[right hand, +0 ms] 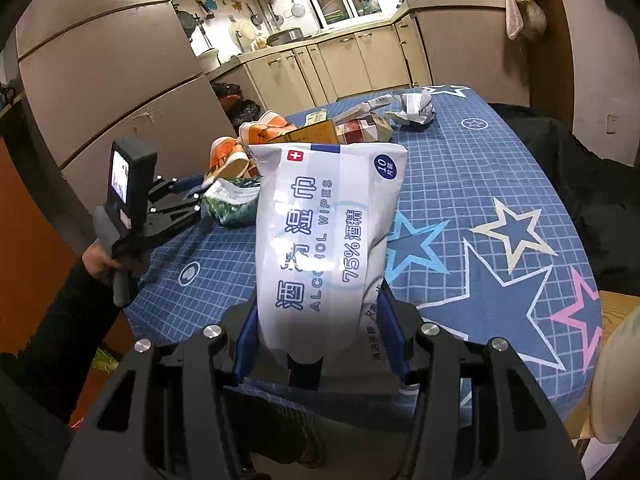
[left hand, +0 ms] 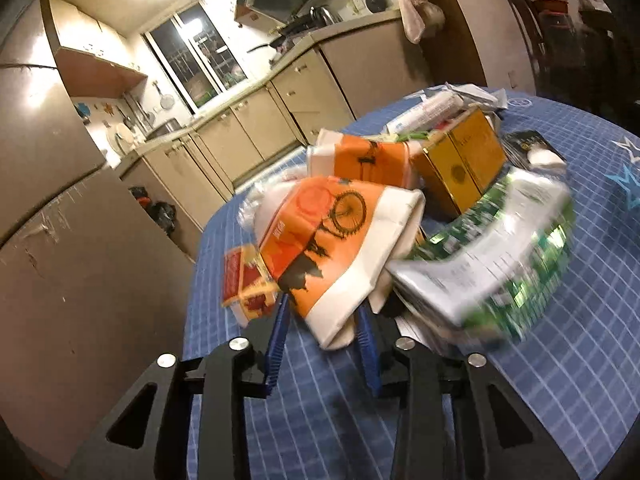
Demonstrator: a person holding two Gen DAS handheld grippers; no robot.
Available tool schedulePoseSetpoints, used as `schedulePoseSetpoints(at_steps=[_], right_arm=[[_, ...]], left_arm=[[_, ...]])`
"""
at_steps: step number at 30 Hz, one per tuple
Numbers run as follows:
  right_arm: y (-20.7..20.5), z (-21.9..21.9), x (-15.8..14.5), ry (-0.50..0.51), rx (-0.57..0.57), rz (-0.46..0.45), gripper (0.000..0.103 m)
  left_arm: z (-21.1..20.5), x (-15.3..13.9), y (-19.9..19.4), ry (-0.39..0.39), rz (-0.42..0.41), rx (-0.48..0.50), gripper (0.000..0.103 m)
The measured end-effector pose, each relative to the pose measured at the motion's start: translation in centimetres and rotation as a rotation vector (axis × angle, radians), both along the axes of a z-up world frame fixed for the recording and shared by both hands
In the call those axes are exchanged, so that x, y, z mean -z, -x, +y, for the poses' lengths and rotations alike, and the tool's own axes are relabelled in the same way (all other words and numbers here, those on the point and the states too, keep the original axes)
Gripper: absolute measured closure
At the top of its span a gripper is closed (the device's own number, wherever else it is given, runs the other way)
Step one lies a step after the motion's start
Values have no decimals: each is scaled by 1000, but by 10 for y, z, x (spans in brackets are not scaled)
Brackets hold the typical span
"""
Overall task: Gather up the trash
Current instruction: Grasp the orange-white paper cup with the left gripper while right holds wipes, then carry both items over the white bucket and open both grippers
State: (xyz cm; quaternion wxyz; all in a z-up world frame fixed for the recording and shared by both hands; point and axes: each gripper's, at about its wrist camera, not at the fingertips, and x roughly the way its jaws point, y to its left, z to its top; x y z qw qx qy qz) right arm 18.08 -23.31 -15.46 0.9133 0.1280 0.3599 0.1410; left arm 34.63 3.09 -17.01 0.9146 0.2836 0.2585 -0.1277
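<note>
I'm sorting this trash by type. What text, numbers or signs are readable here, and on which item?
"ALCOHOL WIPES" – white wipes pack in the right gripper.
"75%", with Chinese characters – same pack.
"10" in a dark circle – its top corner.
White cross on red square – its top edge.
Green and white wrapper: print blurred, unreadable.
Orange cup: bicycle picture; small lettering illegible.

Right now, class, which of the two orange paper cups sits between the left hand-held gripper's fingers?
The nearer orange cup, printed with a bicycle, lying sideways between the left hand-held gripper; the other orange cup lies behind it.
</note>
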Motion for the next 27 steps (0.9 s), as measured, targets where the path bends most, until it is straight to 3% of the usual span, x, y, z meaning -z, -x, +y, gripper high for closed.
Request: schedulePoseSetpoints(at_steps=[4,9,14,19,23,27], right_arm=[[1,2,1,3,-9,-3,53],[4,3,-2,10,-12,-22,53],[10,-2,-9,16,0,-58,53],[19,-16,-20,20,32,-101,53],[34,-34,-38,48,91,-162,54],[61,-59,-60,98,175,-226,54]], left_arm=[[-1,-5,-5,64,18,5,98],[7,-15,6,160,-6,-31,99],[12,-31,32,197,-44,-82,99],[-1,-70,65,236,-114,-91,99],[-39,-100,89,284,-141,11,99],[-103,-111,110,321,-109,181,99]])
